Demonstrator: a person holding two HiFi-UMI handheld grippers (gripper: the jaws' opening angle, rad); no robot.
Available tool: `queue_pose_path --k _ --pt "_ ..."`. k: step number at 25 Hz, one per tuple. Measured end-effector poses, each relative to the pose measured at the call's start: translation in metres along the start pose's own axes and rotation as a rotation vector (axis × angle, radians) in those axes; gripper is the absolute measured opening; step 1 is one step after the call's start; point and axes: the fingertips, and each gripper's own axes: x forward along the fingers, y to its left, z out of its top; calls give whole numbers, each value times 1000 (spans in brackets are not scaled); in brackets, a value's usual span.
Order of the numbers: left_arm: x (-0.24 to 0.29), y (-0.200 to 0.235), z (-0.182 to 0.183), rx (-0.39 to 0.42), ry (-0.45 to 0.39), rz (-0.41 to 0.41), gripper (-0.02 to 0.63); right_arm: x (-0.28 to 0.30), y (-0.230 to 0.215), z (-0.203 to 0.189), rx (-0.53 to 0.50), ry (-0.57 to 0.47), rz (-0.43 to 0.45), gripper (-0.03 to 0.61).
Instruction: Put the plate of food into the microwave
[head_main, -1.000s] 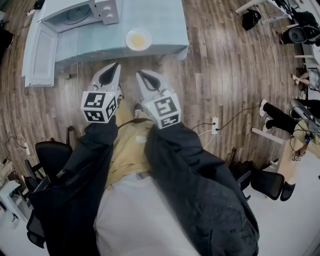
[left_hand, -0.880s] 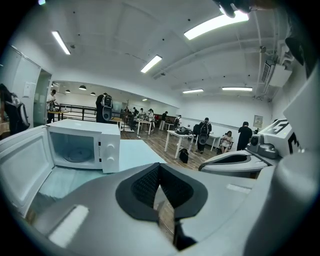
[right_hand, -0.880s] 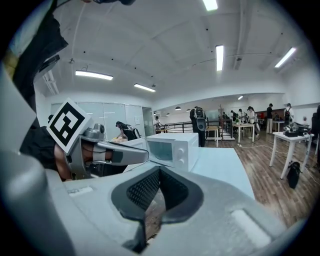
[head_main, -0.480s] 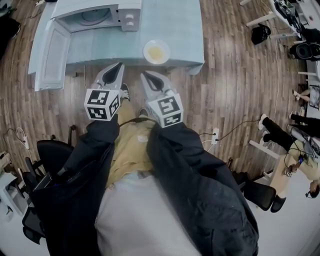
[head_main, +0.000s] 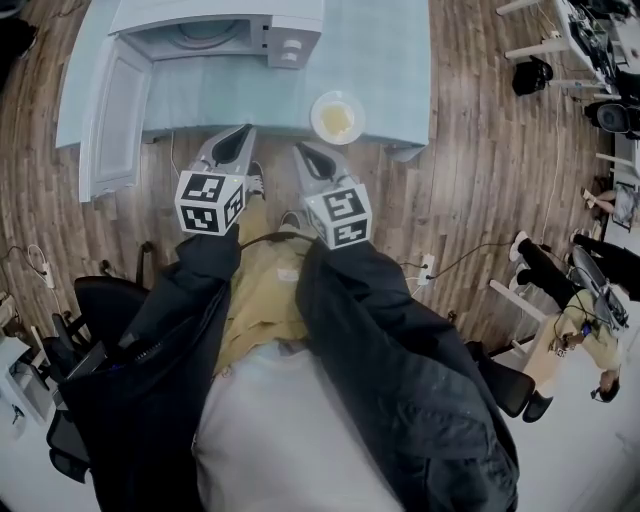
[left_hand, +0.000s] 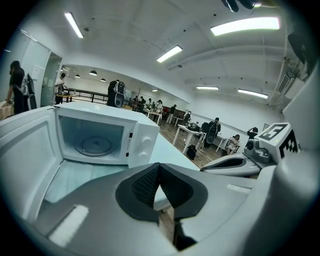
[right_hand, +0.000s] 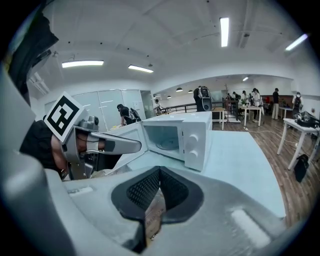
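"Where's the plate of food (head_main: 337, 117)?"

"On the table's (head_main: 400, 60) near edge, toward its right corner. It's well apart from the microwave (head_main: 290, 42), which stands at the far left with its door (head_main: 115, 110) swung open, ready to take it."

"And your grippers?"

"Both are closed tight on nothing. I hold my left gripper (head_main: 243, 132) and right gripper (head_main: 303, 151) side by side, short of the near edge, tips aimed at the table. I reckon one must open before I take the plate."
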Motion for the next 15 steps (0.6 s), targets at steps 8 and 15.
queue_pose_path --k 8,15 --pt "30 21 -20 -47 94 -86 -2 30 -22 -30 130 118 -83 2" --pt "58 13 -54 -16 220 -132 -1 28 -64 -87 284 185 -170 3"
